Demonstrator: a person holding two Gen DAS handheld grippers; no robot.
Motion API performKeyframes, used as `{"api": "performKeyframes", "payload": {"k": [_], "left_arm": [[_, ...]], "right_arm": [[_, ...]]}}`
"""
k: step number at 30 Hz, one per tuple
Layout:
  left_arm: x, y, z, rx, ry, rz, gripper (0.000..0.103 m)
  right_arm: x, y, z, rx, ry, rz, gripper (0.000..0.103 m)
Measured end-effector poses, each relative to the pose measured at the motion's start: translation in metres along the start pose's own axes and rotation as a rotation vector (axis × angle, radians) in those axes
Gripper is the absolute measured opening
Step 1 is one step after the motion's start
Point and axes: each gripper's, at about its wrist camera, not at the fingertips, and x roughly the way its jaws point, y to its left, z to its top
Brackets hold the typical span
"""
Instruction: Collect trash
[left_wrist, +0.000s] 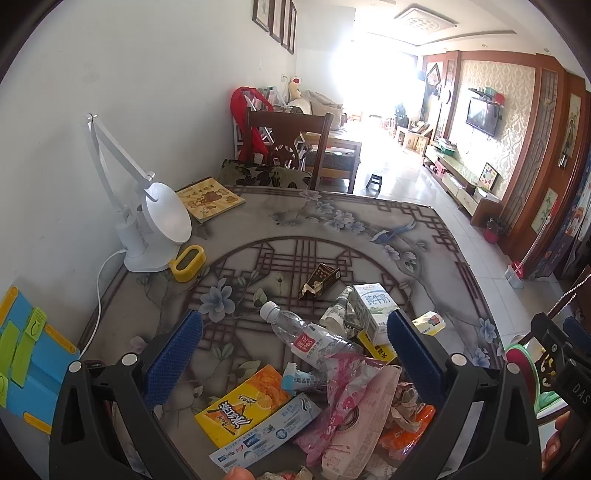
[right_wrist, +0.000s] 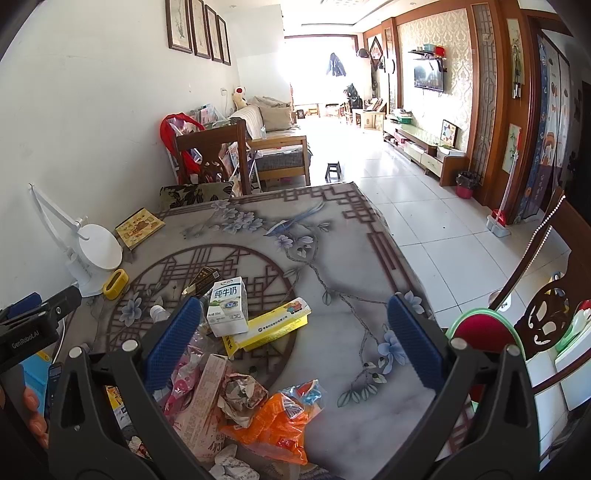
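Observation:
A heap of trash lies on the patterned table (left_wrist: 332, 229): a clear plastic bottle (left_wrist: 306, 334), a white milk carton (left_wrist: 373, 308), a yellow juice box (left_wrist: 243, 404), a pink wrapper (left_wrist: 351, 391), a brown crumpled pack (left_wrist: 319, 282). My left gripper (left_wrist: 295, 350) is open above the heap and holds nothing. In the right wrist view the milk carton (right_wrist: 227, 306), a yellow box (right_wrist: 269, 326) and an orange wrapper (right_wrist: 273, 424) show. My right gripper (right_wrist: 291, 339) is open and empty over the table's right side.
A white desk lamp (left_wrist: 155, 221), a yellow tape holder (left_wrist: 188, 262) and a book (left_wrist: 210, 199) stand at the table's left by the wall. A wooden chair (left_wrist: 288, 144) is at the far end. A red-seated stool (right_wrist: 484, 332) stands right of the table.

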Motion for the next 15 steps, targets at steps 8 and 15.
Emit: {"api": "performKeyframes", "payload": {"k": [8, 15], "left_arm": [[0.0027, -0.0001, -0.0017, 0.000, 0.001, -0.006, 0.095], [0.0022, -0.0005, -0.0011, -0.002, 0.000, -0.003, 0.095]], "right_arm": [[0.0004, 0.0004, 0.0002, 0.001, 0.000, -0.002, 0.100], [0.0002, 0.0002, 0.0003, 0.000, -0.001, 0.000, 0.100]]}}
